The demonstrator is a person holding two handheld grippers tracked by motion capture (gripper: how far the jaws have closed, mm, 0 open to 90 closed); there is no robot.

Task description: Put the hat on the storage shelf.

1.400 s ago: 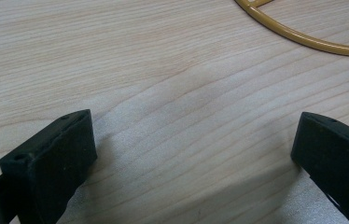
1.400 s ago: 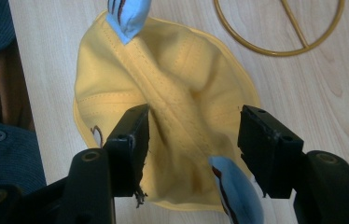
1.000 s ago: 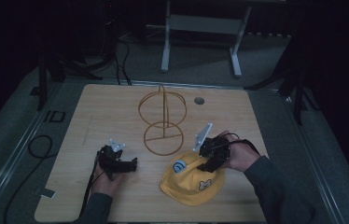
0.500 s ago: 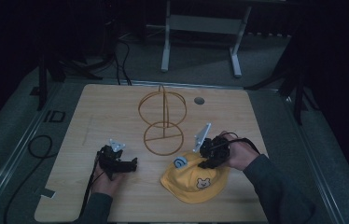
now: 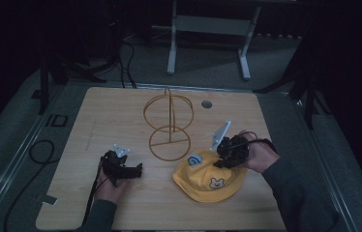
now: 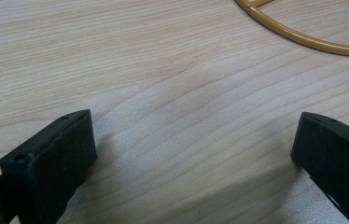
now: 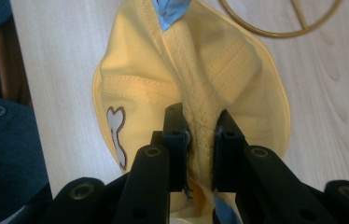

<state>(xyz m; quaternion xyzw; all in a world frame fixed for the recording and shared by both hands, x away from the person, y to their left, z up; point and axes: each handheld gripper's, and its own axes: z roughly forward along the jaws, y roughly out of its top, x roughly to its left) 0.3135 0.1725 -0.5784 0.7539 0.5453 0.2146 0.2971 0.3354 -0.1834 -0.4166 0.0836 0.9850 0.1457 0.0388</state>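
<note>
A yellow cloth hat (image 5: 210,179) with a bear patch and a blue patch lies on the wooden table (image 5: 121,106) at the front right. My right gripper (image 5: 223,159) has just been closing, and its jaws now pinch a fold of the hat (image 7: 200,84) at the crown; the cloth bunches up between the pads (image 7: 176,135). A gold wire hat stand (image 5: 168,126), with a ring base and a looped top, rises at the table's middle. My left gripper (image 5: 138,170) rests on the table at the front left, open, with bare wood between its fingers (image 6: 56,154).
A small round grommet (image 5: 206,104) sits in the table's far right part. A curve of the stand's ring base (image 6: 303,39) lies ahead of the left gripper. Cables (image 5: 38,150) trail on the floor at the left, and a white frame (image 5: 208,29) stands beyond the table.
The right gripper has closed on the hat's crown and lifted slightly, pulling the cloth up into a ridge. The left hand and gripper have stayed where they were.
</note>
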